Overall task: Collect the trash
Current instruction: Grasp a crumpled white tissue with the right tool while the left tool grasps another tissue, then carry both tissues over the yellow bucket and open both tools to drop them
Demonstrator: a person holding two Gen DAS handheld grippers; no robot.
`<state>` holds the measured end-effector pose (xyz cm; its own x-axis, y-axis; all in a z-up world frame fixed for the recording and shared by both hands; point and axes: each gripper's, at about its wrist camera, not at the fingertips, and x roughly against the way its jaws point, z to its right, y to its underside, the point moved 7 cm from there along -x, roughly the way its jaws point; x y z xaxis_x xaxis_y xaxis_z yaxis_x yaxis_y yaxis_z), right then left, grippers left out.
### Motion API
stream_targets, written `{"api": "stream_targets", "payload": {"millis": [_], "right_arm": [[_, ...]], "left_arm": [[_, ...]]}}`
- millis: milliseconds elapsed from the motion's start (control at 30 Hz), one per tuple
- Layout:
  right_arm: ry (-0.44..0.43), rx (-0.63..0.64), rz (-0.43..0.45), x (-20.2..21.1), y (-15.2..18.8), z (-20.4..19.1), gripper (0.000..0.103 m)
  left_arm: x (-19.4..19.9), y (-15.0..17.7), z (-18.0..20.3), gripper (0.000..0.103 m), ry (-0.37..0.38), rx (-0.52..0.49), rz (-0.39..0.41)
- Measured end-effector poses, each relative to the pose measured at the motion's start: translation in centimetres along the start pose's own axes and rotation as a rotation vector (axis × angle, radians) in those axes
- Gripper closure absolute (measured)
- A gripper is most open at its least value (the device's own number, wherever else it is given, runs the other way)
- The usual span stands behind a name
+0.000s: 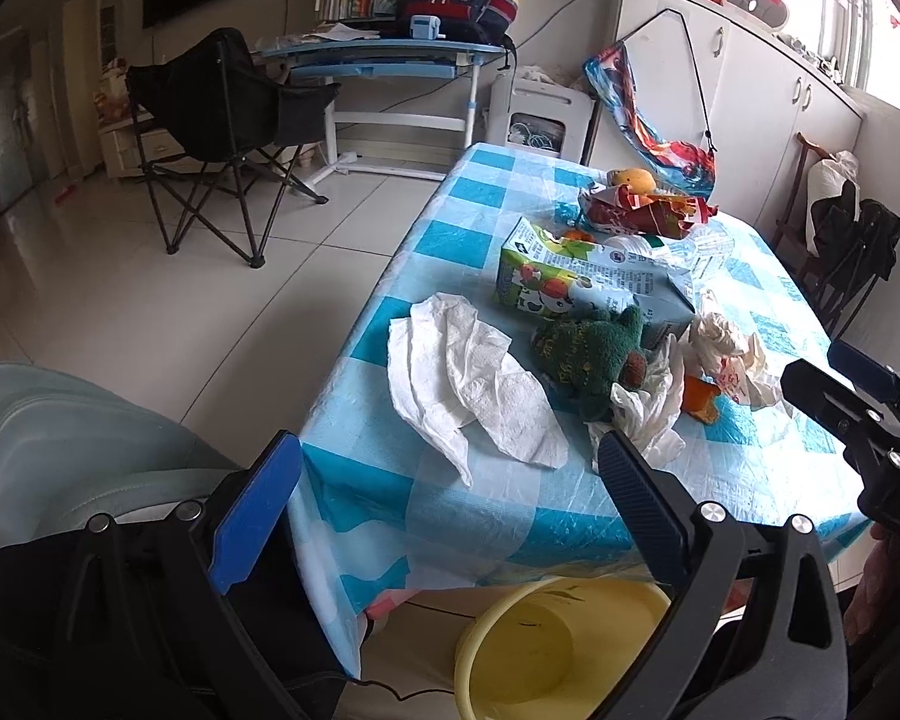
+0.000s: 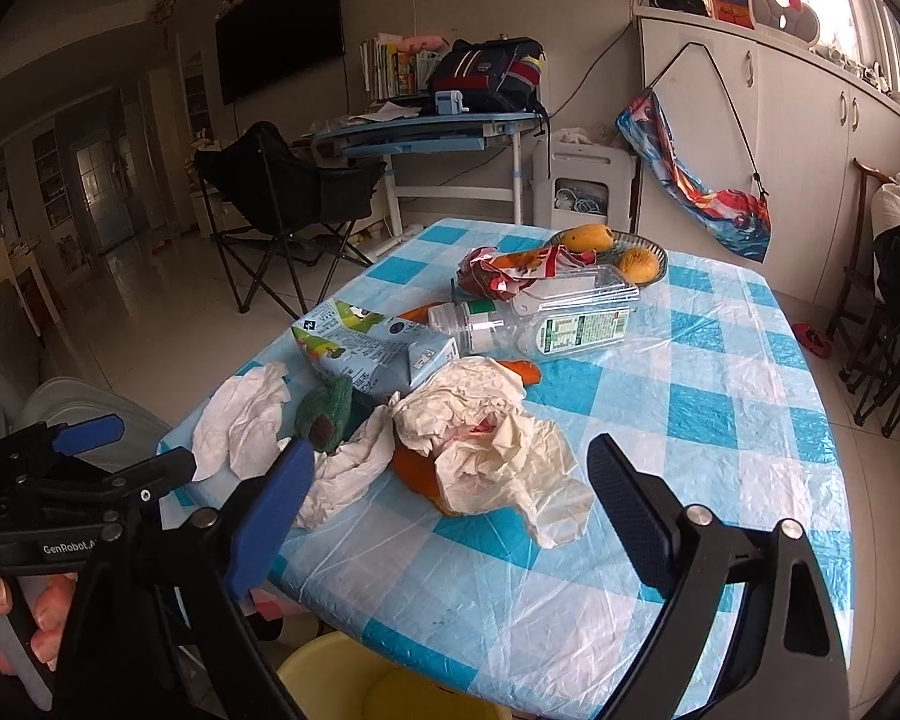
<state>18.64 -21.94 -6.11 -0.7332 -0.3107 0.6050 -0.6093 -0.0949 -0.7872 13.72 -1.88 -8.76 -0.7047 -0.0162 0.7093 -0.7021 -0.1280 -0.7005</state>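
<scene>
Trash lies on a blue-checked table (image 1: pixel 480 516) (image 2: pixel 720 420). White paper towels (image 1: pixel 468 384) (image 2: pixel 240 420), a milk carton (image 1: pixel 582 282) (image 2: pixel 378 348), crumpled white paper (image 1: pixel 726 354) (image 2: pixel 492 450) over orange peel (image 1: pixel 699 399) (image 2: pixel 420 480), an empty plastic bottle (image 2: pixel 546 321) and a red wrapper (image 1: pixel 642 210) (image 2: pixel 504 273). A yellow bucket (image 1: pixel 552 654) (image 2: pixel 330 684) stands under the near edge. My left gripper (image 1: pixel 450 504) (image 2: pixel 126 450) is open and empty at the near edge. My right gripper (image 2: pixel 450 504) (image 1: pixel 834 375) is open and empty before the crumpled paper.
A green plush toy (image 1: pixel 594 354) (image 2: pixel 330 414) lies among the trash. A fruit bowl (image 2: pixel 630 255) with mangoes sits at the far side. A black folding chair (image 1: pixel 222 126), a blue desk (image 1: pixel 384 54) and white cabinets (image 1: pixel 750 78) stand beyond.
</scene>
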Motion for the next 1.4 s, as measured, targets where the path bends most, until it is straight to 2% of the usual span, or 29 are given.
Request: {"api": "stream_targets", "payload": {"millis": [167, 267, 433, 567, 700, 833, 933, 1067, 1167, 1233, 1300, 1333, 1400], "right_arm": [[-0.031, 0.005, -0.012, -0.2, 0.2, -0.6, 0.025], [-0.079, 0.004, -0.017, -0.3, 0.3, -1.2, 0.025], [-0.172, 0.022, -0.077, -1.7, 1.3, -3.7, 0.029], [-0.205, 0.046, -0.136, -3.5, 2.3, -5.5, 0.035], [-0.207, 0.051, -0.175, -4.9, 2.9, -6.1, 0.042], [-0.195, 0.032, -0.184, -5.7, 3.0, -5.7, 0.047], [-0.188, 0.017, -0.205, -6.5, 3.3, -5.0, 0.056], [-0.189, 0.019, -0.209, -6.1, 3.0, -4.9, 0.077], [-0.184, 0.060, -0.201, -5.4, 2.9, -5.1, 0.083], [-0.188, 0.071, -0.202, -4.8, 3.1, -5.0, 0.084], [-0.189, 0.075, -0.204, -4.6, 3.4, -4.5, 0.086], [-0.188, 0.074, -0.205, -4.4, 3.4, -4.2, 0.086], [-0.184, 0.064, -0.205, -4.0, 3.6, -3.5, 0.087]], "left_arm": [[-0.2, -0.2, -1.0, 0.008, -0.009, 0.043, 0.006], [-0.6, -0.2, -1.0, 0.008, -0.020, 0.040, 0.002], [-0.6, -0.5, -1.3, 0.008, -0.039, 0.047, 0.004], [-0.4, -1.0, -2.3, 0.008, -0.063, 0.080, 0.029], [-0.2, -1.8, -2.6, 0.008, -0.073, 0.089, 0.052], [-1.1, -2.5, -1.9, 0.008, -0.078, 0.066, 0.030], [-2.4, -3.2, -1.1, 0.008, -0.100, 0.033, 0.001], [-5.2, -3.3, 0.1, 0.008, -0.120, -0.014, -0.062], [-6.5, -3.2, 0.8, 0.009, -0.117, -0.033, -0.076], [-7.1, -3.0, 1.6, 0.018, -0.112, -0.076, -0.073], [-8.0, -2.3, 2.4, 0.034, -0.083, -0.112, -0.102], [-8.4, -1.9, 2.7, 0.045, -0.061, -0.121, -0.120], [-8.2, -1.8, 3.2, 0.058, -0.046, -0.137, -0.092]]}}
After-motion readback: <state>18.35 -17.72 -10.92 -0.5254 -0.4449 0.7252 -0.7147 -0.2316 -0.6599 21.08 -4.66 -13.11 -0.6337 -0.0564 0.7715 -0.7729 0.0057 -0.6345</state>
